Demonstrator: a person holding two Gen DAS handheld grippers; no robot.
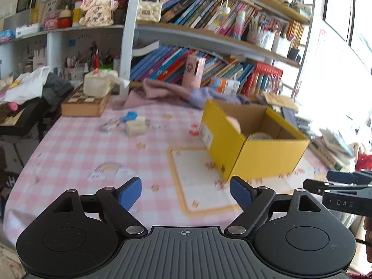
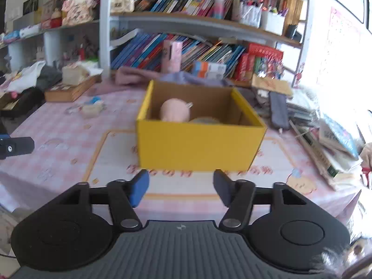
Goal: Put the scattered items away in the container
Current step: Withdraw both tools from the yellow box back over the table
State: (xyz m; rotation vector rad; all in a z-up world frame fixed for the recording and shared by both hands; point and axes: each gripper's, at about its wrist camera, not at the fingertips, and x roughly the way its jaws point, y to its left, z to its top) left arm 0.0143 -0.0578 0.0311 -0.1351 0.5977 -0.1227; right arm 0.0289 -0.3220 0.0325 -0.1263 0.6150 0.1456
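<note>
Box [image 2: 200, 144] wall hides lower half of pink toy [image 2: 174, 110]; scattered items [image 1: 132, 124] blurred.

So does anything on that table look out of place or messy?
Yes: a few small items lie scattered on the checked tablecloth, left of the yellow box, and crumpled clothes lie behind it.

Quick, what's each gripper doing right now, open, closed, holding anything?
Left gripper: open, holding nothing.
Right gripper: open, holding nothing.
</note>
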